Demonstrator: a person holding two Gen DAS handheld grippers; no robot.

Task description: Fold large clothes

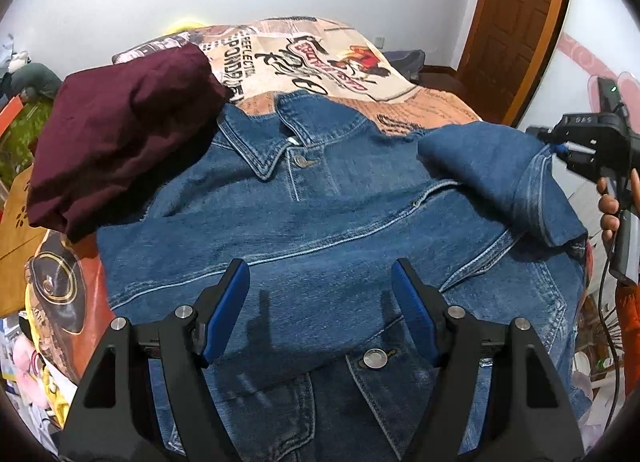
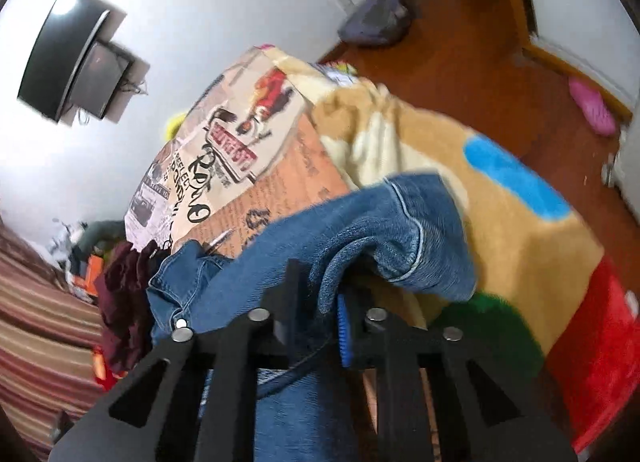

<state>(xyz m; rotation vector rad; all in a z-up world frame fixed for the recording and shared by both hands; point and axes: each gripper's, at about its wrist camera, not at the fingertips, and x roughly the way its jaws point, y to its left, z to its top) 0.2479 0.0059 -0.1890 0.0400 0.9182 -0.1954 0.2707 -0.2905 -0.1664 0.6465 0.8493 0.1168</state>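
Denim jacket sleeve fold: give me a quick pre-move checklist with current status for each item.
1. Right gripper shut on the sleeve: ok.
2. Left gripper open, above the denim jacket: ok.
3. Jacket front up, collar away from the person: ok.
4. Maroon garment clear of the jacket: not ok, it overlaps the shoulder.
5. Other sleeve already folded in: cannot tell.

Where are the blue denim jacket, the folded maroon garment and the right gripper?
blue denim jacket (image 1: 320, 222): left wrist view, on its chest panel.
folded maroon garment (image 1: 120, 134): left wrist view, on its top fold.
right gripper (image 2: 320, 302): right wrist view, between its fingertips, shut on the jacket's sleeve.
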